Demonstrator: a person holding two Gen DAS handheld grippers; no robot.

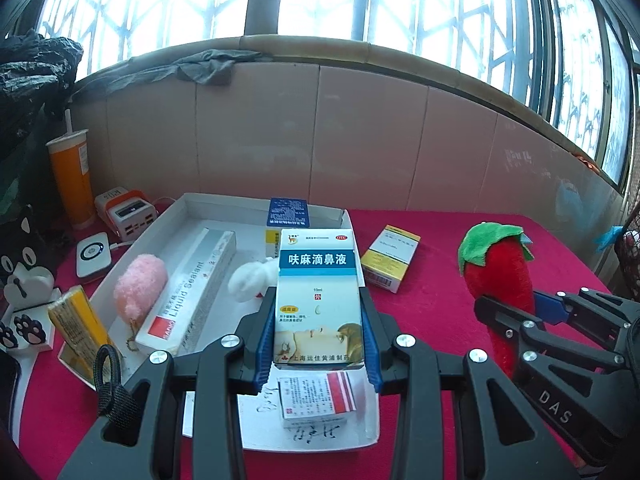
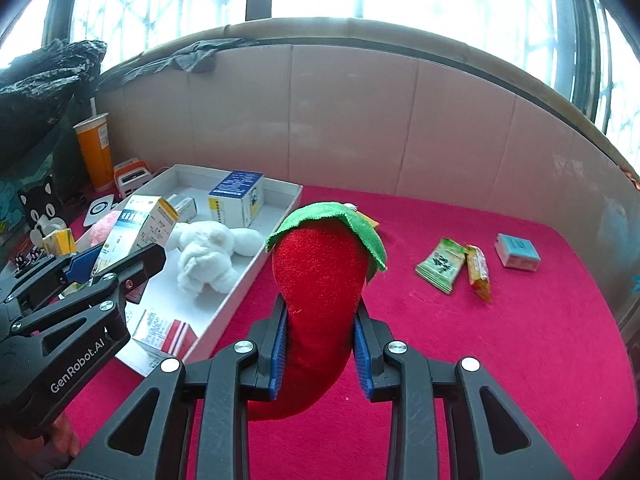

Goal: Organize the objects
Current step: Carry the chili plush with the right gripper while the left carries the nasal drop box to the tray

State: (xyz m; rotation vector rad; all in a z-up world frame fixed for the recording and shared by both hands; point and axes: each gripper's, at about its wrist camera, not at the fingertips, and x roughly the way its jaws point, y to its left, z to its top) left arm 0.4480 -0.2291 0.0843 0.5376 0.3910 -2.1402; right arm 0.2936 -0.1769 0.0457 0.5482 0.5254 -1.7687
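The left gripper (image 1: pixel 319 344) is clenched on a nasal-drops box (image 1: pixel 319 296), its blue fingers (image 1: pixel 265 354) pressing both long sides; the box stands upright above the white tray (image 1: pixel 176 216), and its lower end is hidden behind the fingers. The right gripper (image 2: pixel 321 350) is clenched on a red plush chilli (image 2: pixel 320 300) with a green felt cap, held over the red desk (image 2: pixel 500 340) just beside the tray's right wall — the chilli's tip is cut off below the fingers.

Inside the tray lie a pink fluffy toy (image 1: pixel 140 286), a long sealant box (image 1: pixel 192 292), a white plush animal (image 2: pixel 212 258), a blue-topped box (image 2: pixel 236 196) against the far wall and a red-striped box (image 1: pixel 316 400) near the front edge, partly covered by the gripper frame. A yellow box (image 1: pixel 78 330) leans at the tray's front-left corner; whether it rests inside or against the rim is hard to say.

On the desk, a yellow-and-white box (image 1: pixel 390 258) lies just beyond the tray's right wall. Toward the right edge sit a green packet (image 2: pixel 442 266), an orange packet (image 2: pixel 478 272) touching it, and a small blue-topped block (image 2: pixel 518 250), its print too small to read.
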